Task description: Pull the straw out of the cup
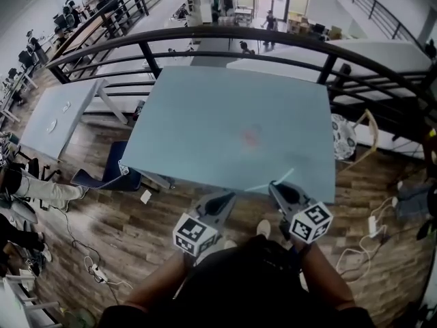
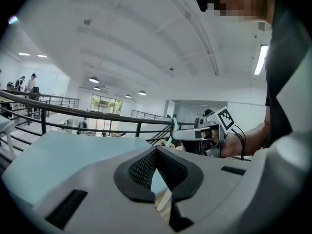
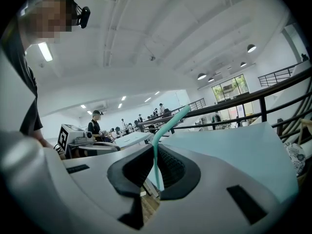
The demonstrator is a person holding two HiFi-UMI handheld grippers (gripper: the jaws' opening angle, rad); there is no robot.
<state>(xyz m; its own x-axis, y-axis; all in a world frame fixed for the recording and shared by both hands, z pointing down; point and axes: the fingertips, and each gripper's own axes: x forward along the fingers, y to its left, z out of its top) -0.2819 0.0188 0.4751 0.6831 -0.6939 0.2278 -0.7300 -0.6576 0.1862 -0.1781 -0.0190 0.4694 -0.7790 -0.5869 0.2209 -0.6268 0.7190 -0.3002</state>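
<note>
A teal bendy straw (image 1: 270,182) lies across the front edge of the light blue table (image 1: 225,121), and my right gripper (image 1: 277,186) is shut on it. In the right gripper view the straw (image 3: 166,126) rises from between the pads and bends to the right. My left gripper (image 1: 228,197) hovers just left of it at the table's front edge, with its jaws shut and nothing between them (image 2: 156,152). From the left gripper view I see the right gripper (image 2: 189,134) with the straw (image 2: 172,132) sticking up from it. No cup is in view.
A black railing (image 1: 225,43) curves round the table's far side. A second table (image 1: 58,111) and a blue chair (image 1: 109,173) stand to the left. Cables (image 1: 89,268) lie on the wood floor, and a faint reddish mark (image 1: 249,137) shows on the tabletop.
</note>
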